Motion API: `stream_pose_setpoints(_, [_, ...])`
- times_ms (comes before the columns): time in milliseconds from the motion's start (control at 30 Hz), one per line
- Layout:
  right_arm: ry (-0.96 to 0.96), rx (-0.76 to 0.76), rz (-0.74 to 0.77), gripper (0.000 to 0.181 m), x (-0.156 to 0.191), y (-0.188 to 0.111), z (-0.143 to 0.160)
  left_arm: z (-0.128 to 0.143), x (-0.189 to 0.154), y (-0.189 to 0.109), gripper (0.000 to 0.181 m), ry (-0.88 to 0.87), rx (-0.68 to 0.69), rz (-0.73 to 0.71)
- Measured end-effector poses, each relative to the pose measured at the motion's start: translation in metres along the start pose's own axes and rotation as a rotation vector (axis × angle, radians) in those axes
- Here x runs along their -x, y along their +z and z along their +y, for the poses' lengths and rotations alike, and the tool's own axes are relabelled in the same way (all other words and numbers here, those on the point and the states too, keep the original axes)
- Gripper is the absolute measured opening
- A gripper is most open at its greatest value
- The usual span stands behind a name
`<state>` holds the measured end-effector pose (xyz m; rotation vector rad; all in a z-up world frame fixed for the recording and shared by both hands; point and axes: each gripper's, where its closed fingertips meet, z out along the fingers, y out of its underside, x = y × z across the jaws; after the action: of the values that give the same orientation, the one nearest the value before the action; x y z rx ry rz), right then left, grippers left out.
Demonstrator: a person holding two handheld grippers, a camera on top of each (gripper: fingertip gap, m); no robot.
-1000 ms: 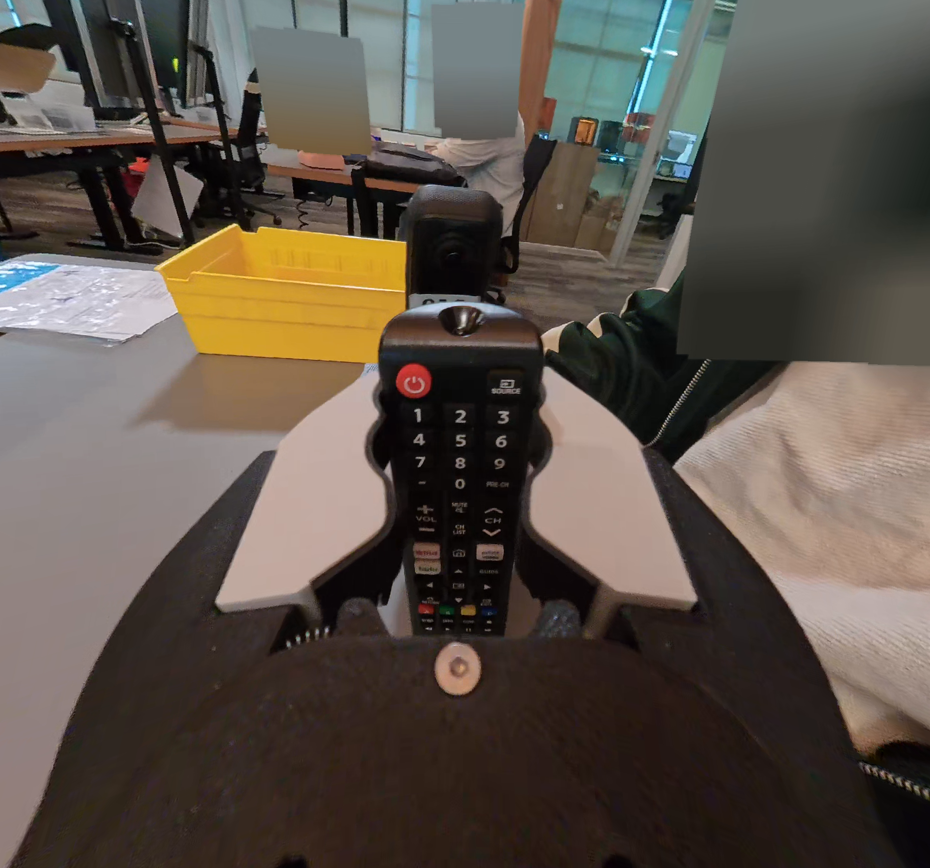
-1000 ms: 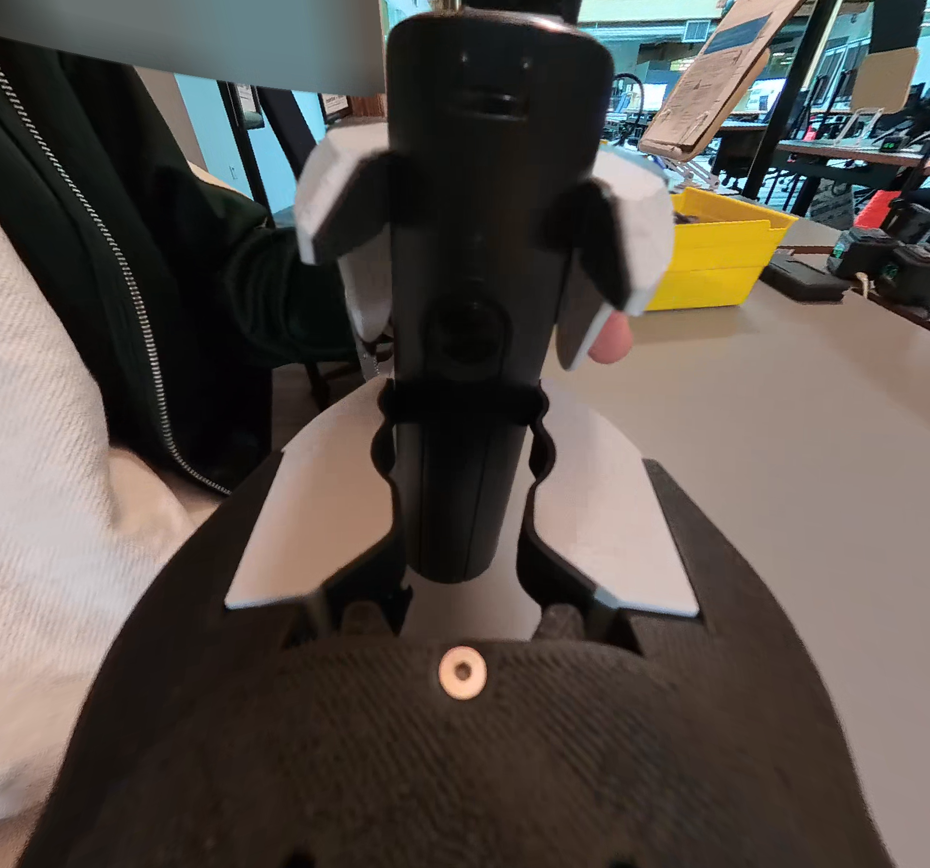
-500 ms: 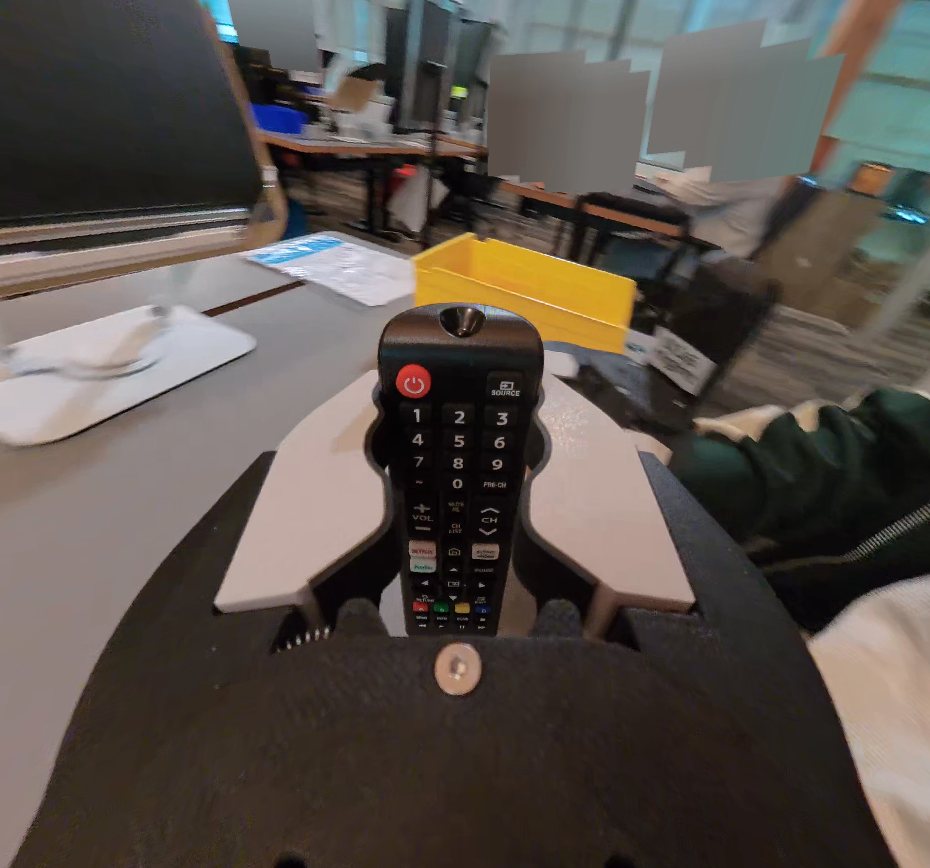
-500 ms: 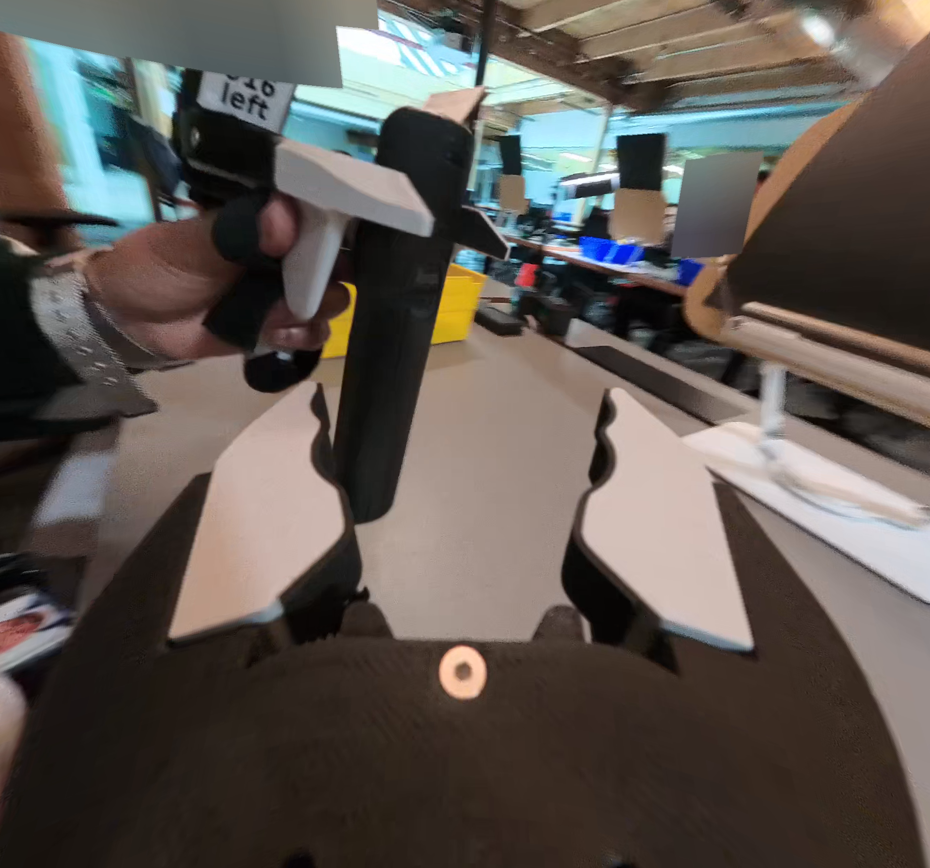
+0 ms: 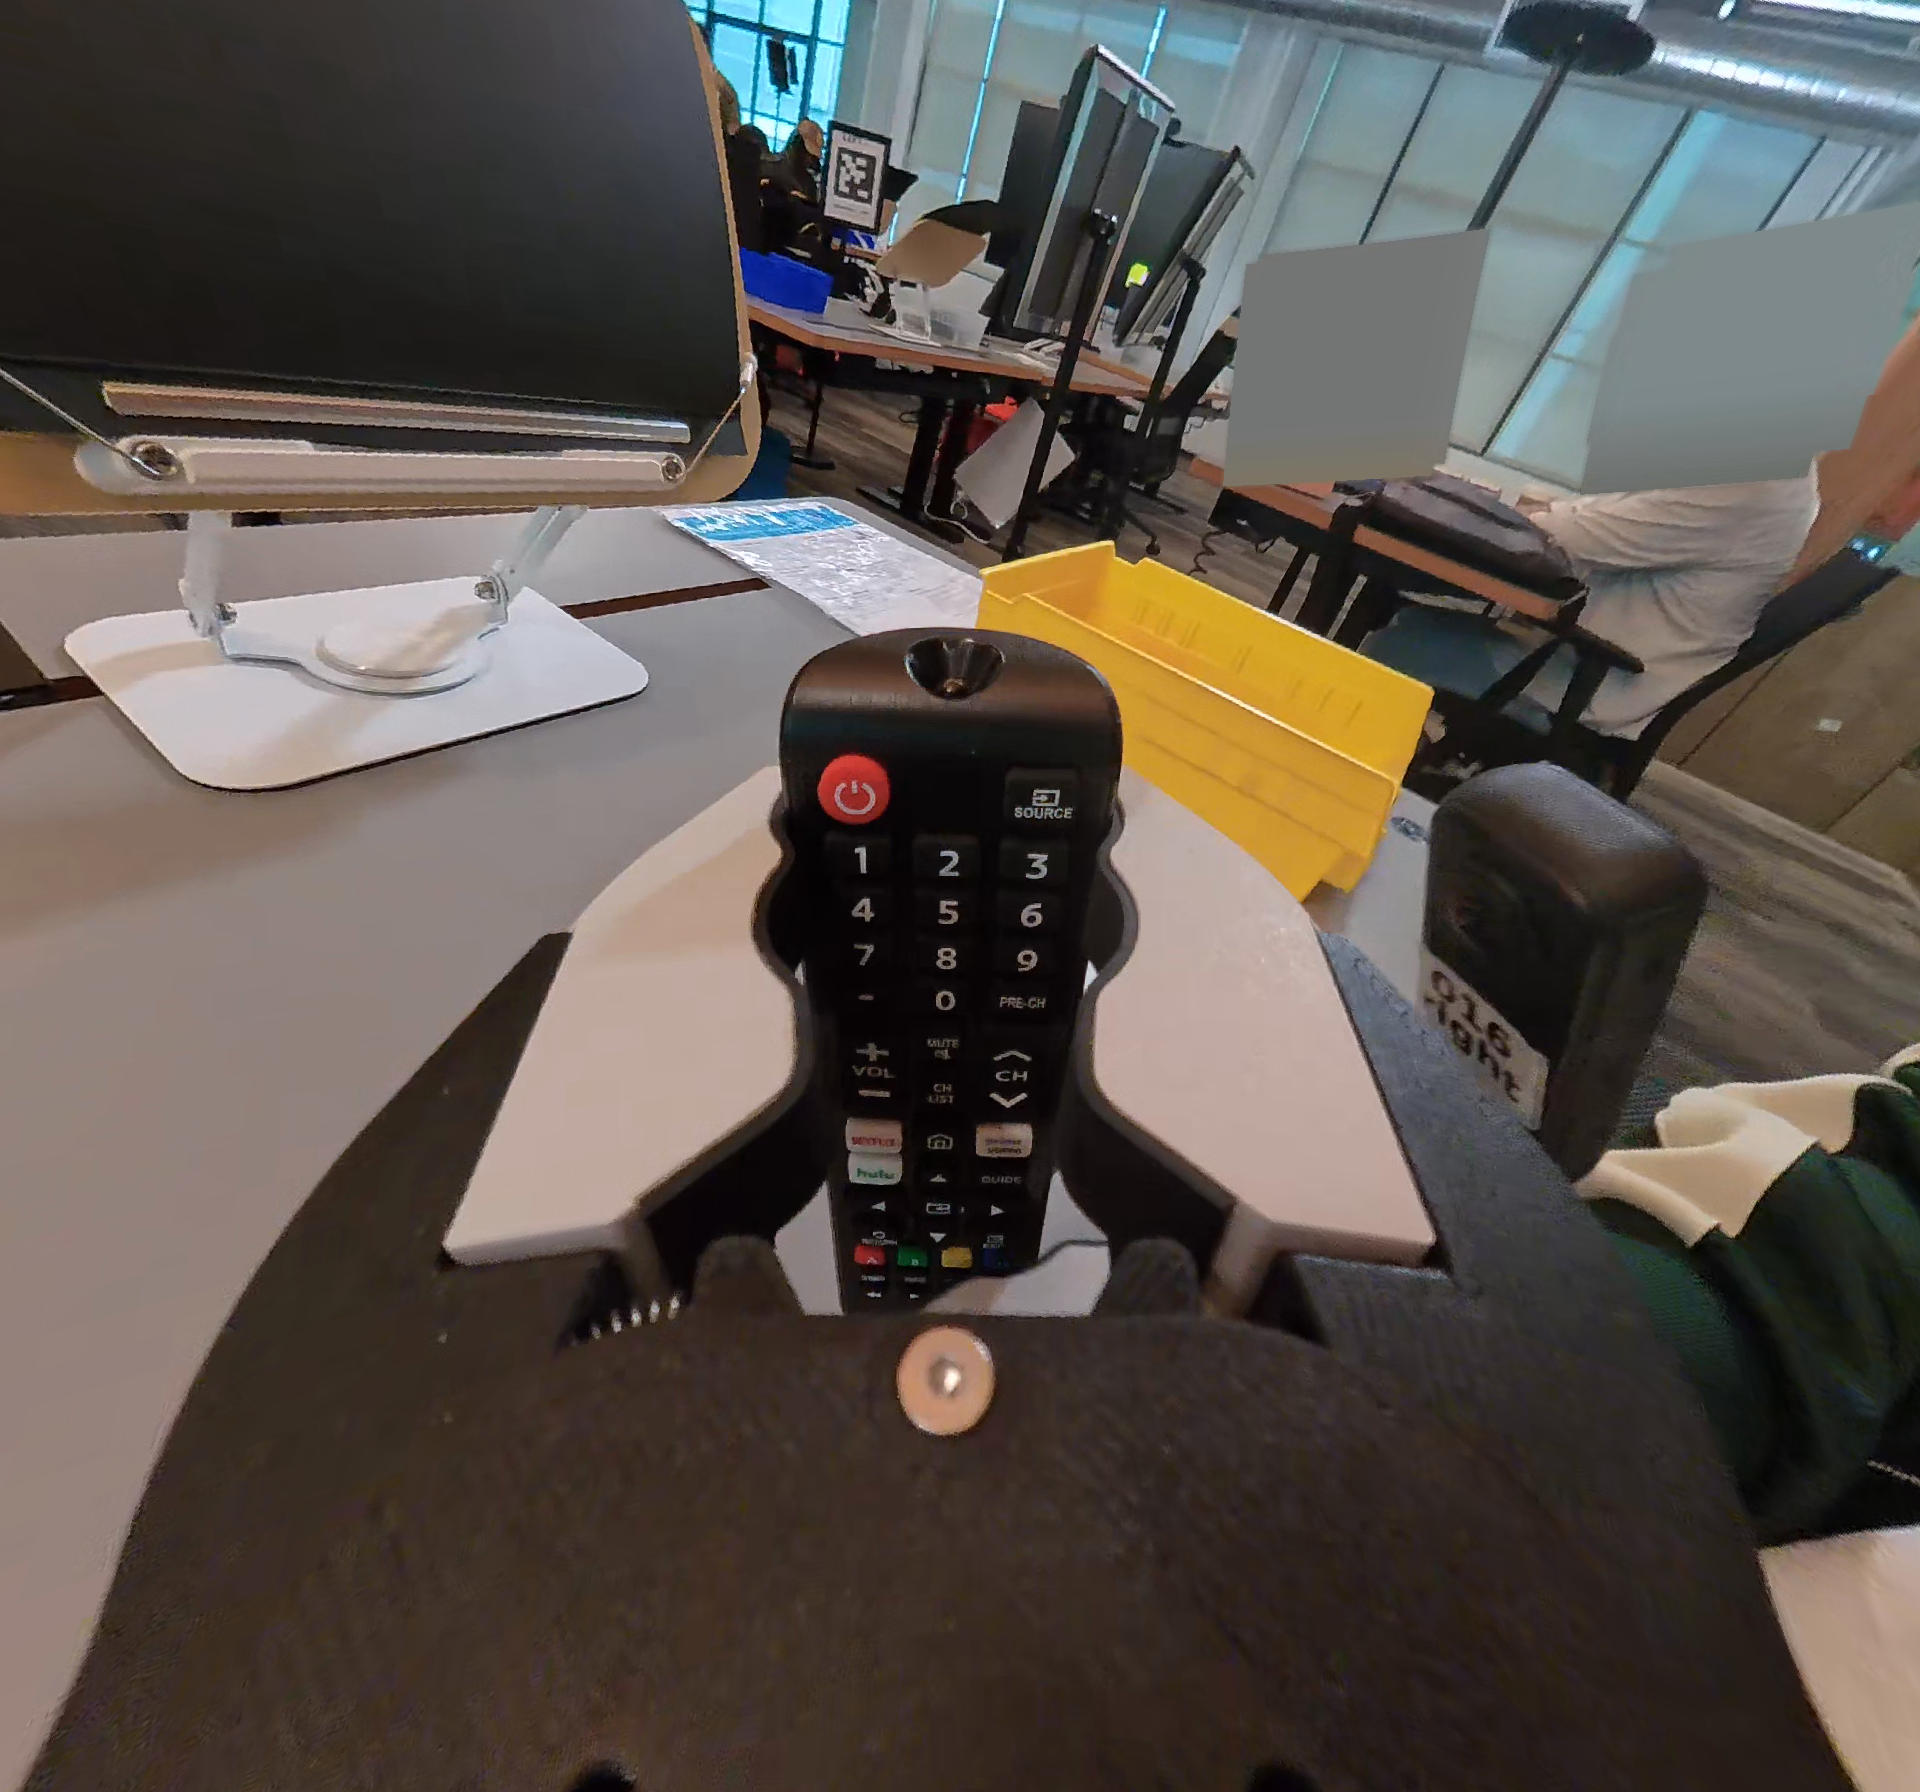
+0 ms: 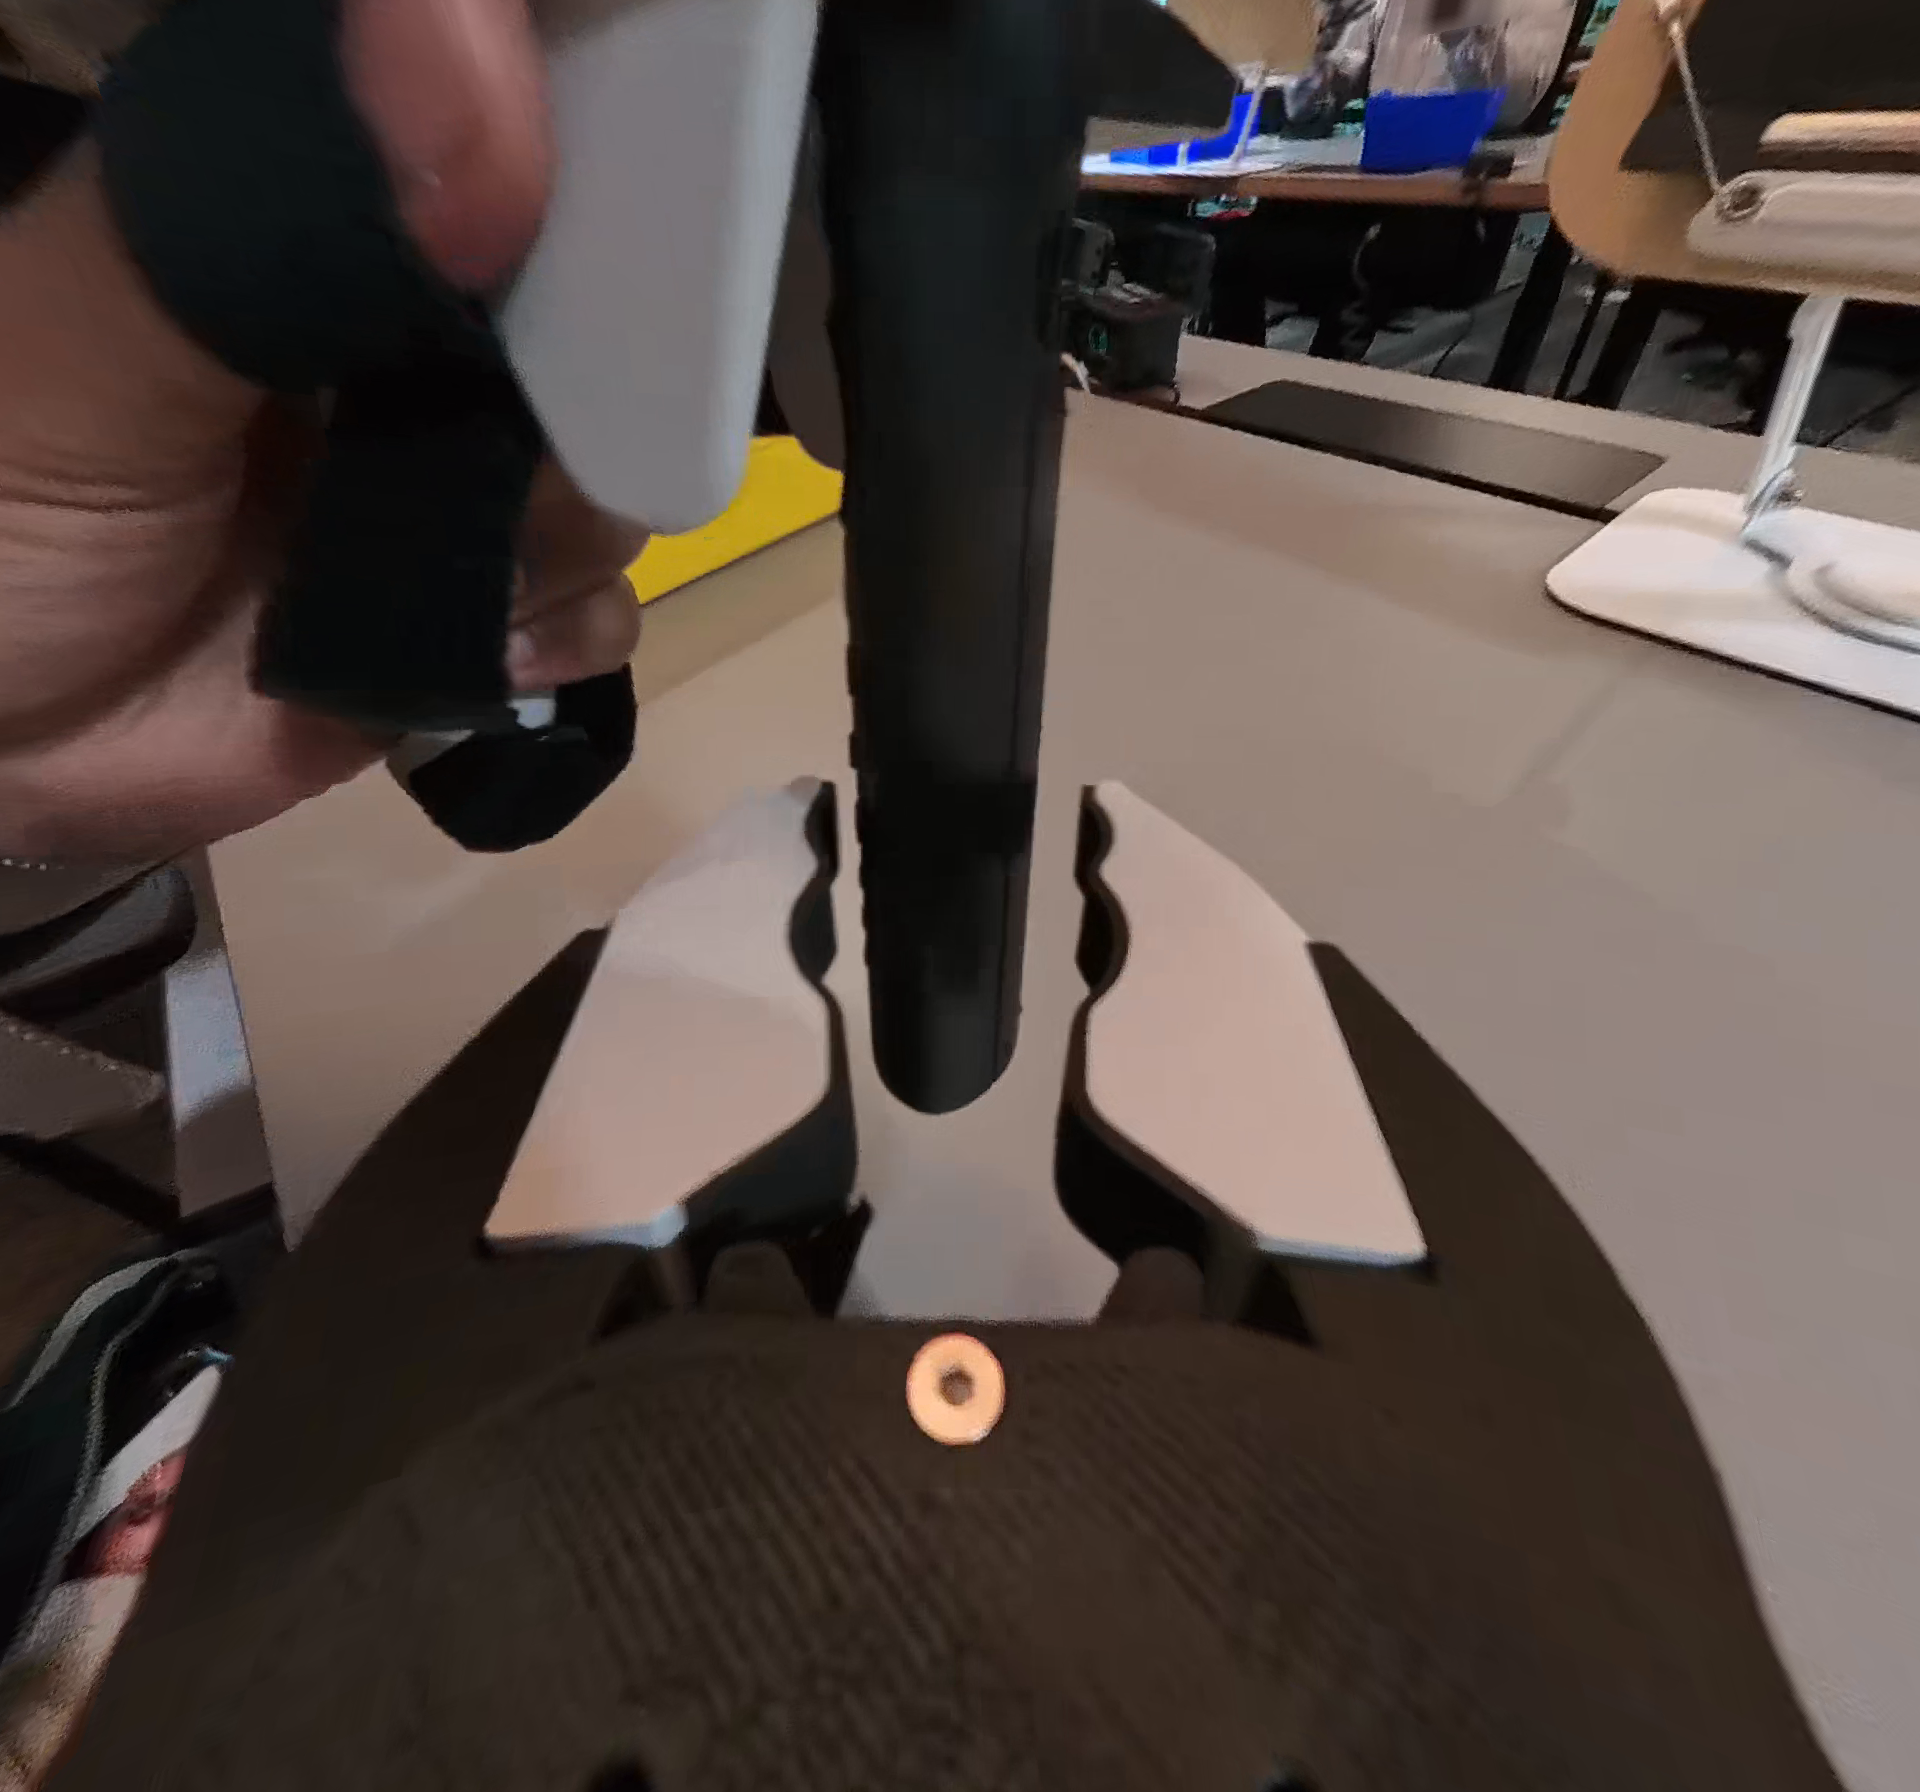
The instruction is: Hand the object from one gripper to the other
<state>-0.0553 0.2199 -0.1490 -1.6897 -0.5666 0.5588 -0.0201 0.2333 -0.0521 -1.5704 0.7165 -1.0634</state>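
The remote control (image 5: 948, 973) is clamped between the fingers of the left gripper (image 5: 948, 921), gripped by its long edges around the number keys, button face towards the camera and its top end pointing away.

In the right wrist view the back of the same remote (image 6: 940, 703) is seen hanging tip-down between the fingers of the right gripper (image 6: 951, 869). A narrow gap shows on each side, so these fingers are apart and not yet pressing. The left gripper and the hand (image 6: 156, 599) holding it are seen above, blurred.

The remote is judged to be light, stiff and hard-shelled, with smooth plastic sides that could slip under a weak pinch. Hold is best taken across the long edges, low on the body, clear of the other gripper's fingers and of the keys.

Printed key markings and coloured service buttons are carried on the face. A sticker is borne by the black camera housing (image 5: 1548, 973) just right of the left gripper.

Farther ahead on the grey table (image 5: 260, 963) stand a yellow bin (image 5: 1247, 693) and a white stand (image 5: 353, 672).
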Motion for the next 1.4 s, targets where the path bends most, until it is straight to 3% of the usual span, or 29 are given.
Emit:
stream_pose_setpoints(67, [-0.006,0.011,-0.011,0.032,-0.002,0.000,0.002,0.000,-0.001,0.000,0.052,-0.013,-0.007,-0.005])
stream_pose_setpoints(267, [-0.040,0.023,-0.036,0.026,-0.004,-0.002,-0.001,-0.005,-0.009,0.001,0.052,-0.004,-0.022,0.035])
stream_pose_setpoints(333, [0.001,0.001,-0.054,0.025,-0.008,-0.005,-0.006,-0.007,-0.016,0.002,0.068,-0.024,-0.018,0.087])
stream_pose_setpoints(400, [0.010,-0.026,-0.067,0.025,-0.013,-0.009,-0.014,-0.009,-0.021,0.002,0.070,-0.027,-0.017,0.135])
stream_pose_setpoints(500, [-0.012,-0.102,-0.135,0.025,-0.012,-0.020,-0.031,-0.014,-0.023,0.000,0.078,0.010,-0.038,0.163])
stream_pose_setpoints(600, [0.022,-0.189,-0.356,0.025,0.005,-0.035,-0.047,-0.024,-0.036,-0.007,0.080,0.034,-0.078,0.289])
stream_pose_setpoints(667, [0.064,-0.197,-0.549,0.025,0.019,-0.048,-0.050,-0.030,-0.053,-0.015,0.075,0.051,-0.082,0.433])
stream_pose_setpoints(767, [0.113,-0.186,-0.694,0.026,0.026,-0.059,-0.051,-0.027,-0.073,-0.028,0.065,0.046,0.010,0.611])
stream_pose_setpoints(833, [0.116,-0.171,-0.719,0.026,0.026,-0.061,-0.049,-0.023,-0.071,-0.029,0.057,0.089,0.051,0.600])
stream_pose_setpoints(933, [0.102,-0.154,-0.754,0.026,0.032,-0.063,-0.048,-0.004,-0.069,-0.023,0.059,0.155,0.151,0.567])
stream_pose_setpoints(1000, [0.086,-0.142,-0.764,0.025,0.037,-0.064,-0.047,0.002,-0.069,-0.018,0.056,0.177,0.142,0.556])
stream_pose_setpoints(1133, [0.060,-0.120,-0.764,0.026,0.043,-0.064,-0.044,0.008,-0.080,-0.018,0.026,0.144,0.094,0.645])
stream_pose_setpoints(1300, [0.048,-0.151,-0.725,0.026,0.037,-0.061,-0.043,0.008,-0.078,-0.017,0.025,0.139,0.085,0.632])
stream_pose_setpoints(1333, [0.051,-0.162,-0.716,0.028,0.035,-0.061,-0.043,0.009,-0.077,-0.016,0.025,0.147,0.088,0.620])
stream_pose_setpoints(1400, [0.072,-0.188,-0.692,0.053,0.027,-0.059,-0.045,0.013,-0.070,-0.013,0.024,0.174,0.100,0.578])
